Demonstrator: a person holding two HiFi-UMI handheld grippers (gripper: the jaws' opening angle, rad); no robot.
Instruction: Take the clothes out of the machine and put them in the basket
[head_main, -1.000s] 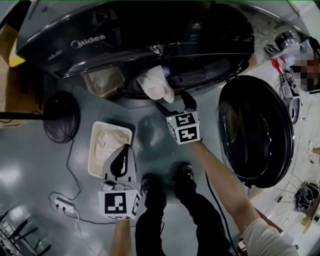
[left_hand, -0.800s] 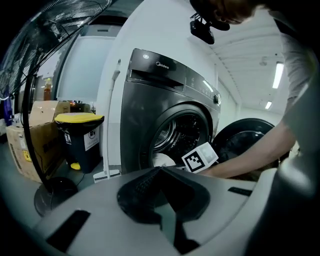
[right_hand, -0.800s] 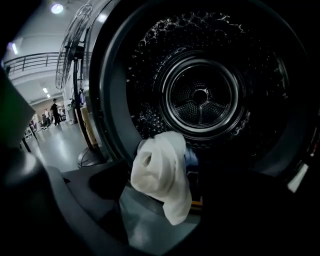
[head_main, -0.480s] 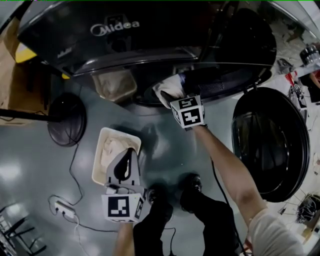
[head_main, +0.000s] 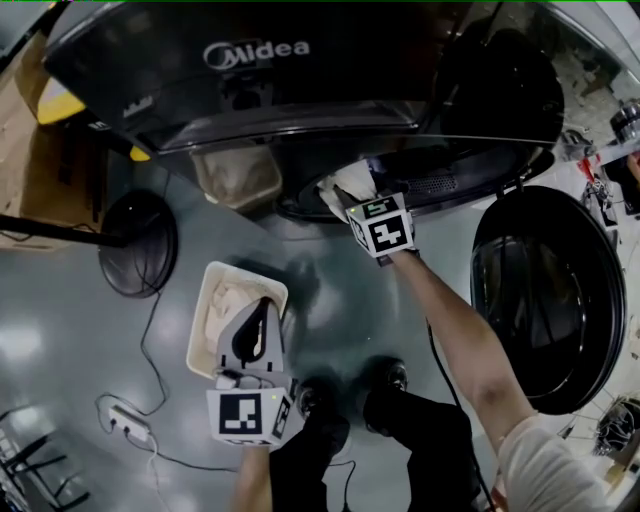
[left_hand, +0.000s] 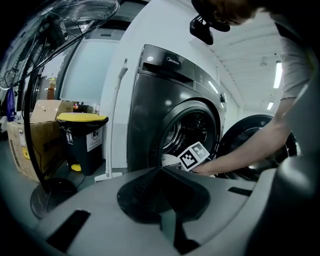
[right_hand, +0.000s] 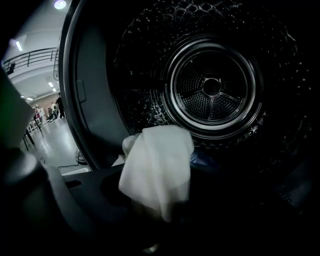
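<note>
A white cloth (head_main: 348, 184) hangs out of the mouth of the dark Midea washing machine (head_main: 260, 90). My right gripper (head_main: 357, 197) reaches into that opening. In the right gripper view the white cloth (right_hand: 157, 172) drapes down between the jaws of the right gripper (right_hand: 165, 202), which have just been closing and now pinch it. A bit of blue fabric (right_hand: 201, 160) shows behind it on the drum floor. My left gripper (head_main: 262, 304) is shut and empty, hovering at the right rim of the cream basket (head_main: 204, 300), which holds pale clothes (head_main: 228, 300).
The round machine door (head_main: 550, 300) stands swung open at the right. A fan base (head_main: 140, 245) sits left of the basket, and a power strip (head_main: 128, 425) with cable lies on the floor. A yellow-lidded bin (left_hand: 82, 118) and cardboard box (left_hand: 30, 140) stand left of the machine.
My right gripper moved from below the drum opening up onto the hanging white cloth, and its jaws closed around it. The left gripper stayed over the basket's rim.
</note>
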